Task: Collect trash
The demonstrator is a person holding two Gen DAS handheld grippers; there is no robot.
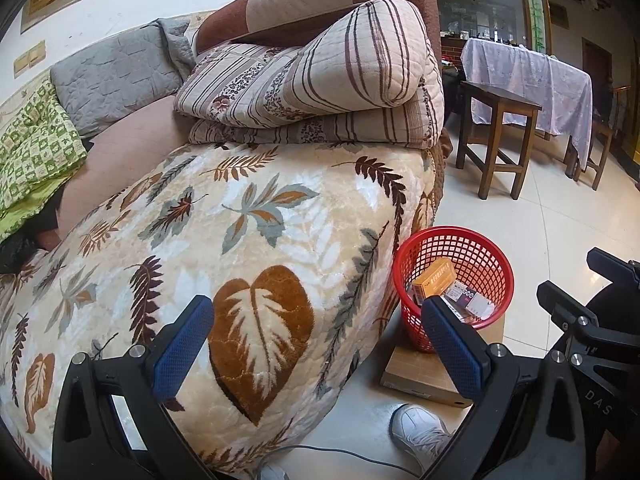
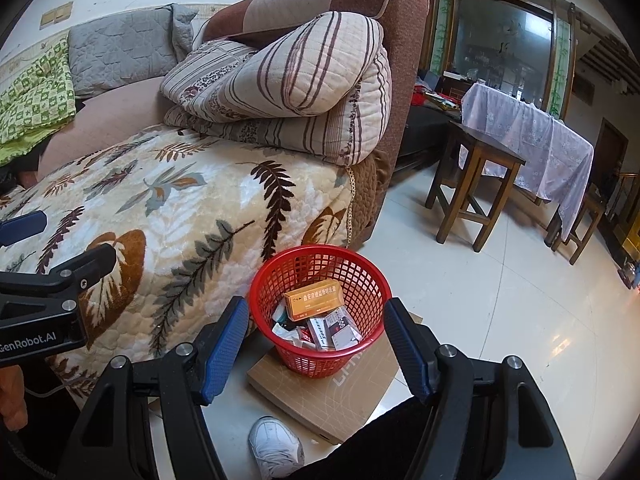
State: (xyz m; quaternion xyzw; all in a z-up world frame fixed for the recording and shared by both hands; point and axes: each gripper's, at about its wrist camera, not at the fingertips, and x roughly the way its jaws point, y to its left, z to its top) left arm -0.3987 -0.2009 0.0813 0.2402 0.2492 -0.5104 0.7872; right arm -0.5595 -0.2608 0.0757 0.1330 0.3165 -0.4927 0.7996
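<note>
A red mesh basket [image 2: 320, 356] stands on a flat cardboard box [image 2: 332, 396] on the floor beside the sofa. An orange carton [image 2: 314, 300] and several small packets [image 2: 332, 332] lie inside it. My right gripper [image 2: 316, 320] hangs open just above the basket's near rim, nothing between its blue pads [image 2: 226, 344]. My left gripper [image 1: 318, 320] is open too, held over the leaf-patterned blanket [image 1: 248, 240], with the red mesh basket [image 1: 476, 256] to its right. The orange carton [image 1: 434, 282] shows inside it there. The left gripper's side also shows at the left edge of the right wrist view.
Striped quilted cushions [image 2: 288, 92] are piled on the sofa's arm end. A wooden stool [image 2: 468, 184] and a table under a lilac cloth [image 2: 532, 140] stand on the tiled floor to the right. A person's white shoe [image 2: 276, 448] rests near the cardboard box.
</note>
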